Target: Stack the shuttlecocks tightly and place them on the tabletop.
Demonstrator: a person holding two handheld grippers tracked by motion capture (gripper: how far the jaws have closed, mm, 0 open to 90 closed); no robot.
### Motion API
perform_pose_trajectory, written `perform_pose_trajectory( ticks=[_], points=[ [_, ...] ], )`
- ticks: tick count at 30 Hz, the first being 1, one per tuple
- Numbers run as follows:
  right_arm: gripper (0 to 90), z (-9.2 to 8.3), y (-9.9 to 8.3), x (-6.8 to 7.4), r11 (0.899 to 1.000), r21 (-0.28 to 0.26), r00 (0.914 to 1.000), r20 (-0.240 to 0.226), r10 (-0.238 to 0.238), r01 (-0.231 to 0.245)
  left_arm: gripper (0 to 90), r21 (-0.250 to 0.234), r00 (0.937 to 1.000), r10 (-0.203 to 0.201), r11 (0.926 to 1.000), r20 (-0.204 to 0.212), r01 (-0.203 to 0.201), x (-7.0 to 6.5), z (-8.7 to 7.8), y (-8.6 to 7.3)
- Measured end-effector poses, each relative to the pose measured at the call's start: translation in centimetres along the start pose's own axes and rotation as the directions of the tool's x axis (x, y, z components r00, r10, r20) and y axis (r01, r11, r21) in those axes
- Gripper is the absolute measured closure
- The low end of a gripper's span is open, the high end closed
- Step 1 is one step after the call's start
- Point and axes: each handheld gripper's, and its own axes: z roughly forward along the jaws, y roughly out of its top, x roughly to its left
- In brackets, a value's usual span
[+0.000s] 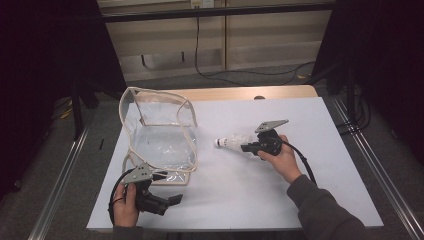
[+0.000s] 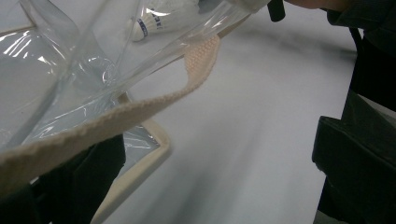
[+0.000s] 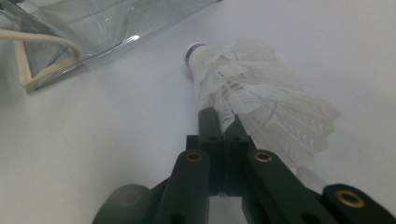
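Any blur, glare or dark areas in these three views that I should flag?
High view: sharp on the table, but both sides fall into near-black. Left gripper view: the beige strap close to the lens is soft, the tabletop looks smeared, and the clear bag throws bright glare streaks. Right gripper view: the shuttlecock is fairly crisp, its feathers nearly washed out against the white surface.

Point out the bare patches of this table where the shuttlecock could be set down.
Bare white tabletop lies right of and beyond the right gripper, out to the far right corner. Another open stretch runs along the near edge, between the left gripper and the person's right sleeve. The left side is crowded by the clear bag; the shuttlecock lies just beside it.
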Motion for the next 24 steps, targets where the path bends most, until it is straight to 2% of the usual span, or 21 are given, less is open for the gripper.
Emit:
perform_pose_trajectory(
  ticks=[17,20,24],
  points=[
    [88.3,0.29,-0.10,0.02,1.000,-0.009,0.9999,-0.006,0.013,-0.013,2.8,0.001,1.0000,0.000,1.0000,0.000,0.000,0.00,-0.01,-0.01],
    [85.4,0.26,-0.14,0.01,1.000,-0.011,0.9999,-0.005,0.016,-0.016,2.9,0.001,1.0000,0.001,1.0000,-0.001,-0.001,0.00,0.00,-0.01],
    [76.3,0.18,-0.17,0.07,1.000,-0.005,0.9997,0.001,0.025,-0.025,2.9,0.001,1.0000,0.001,1.0000,-0.002,-0.001,0.00,0.00,-0.01]
  ],
)
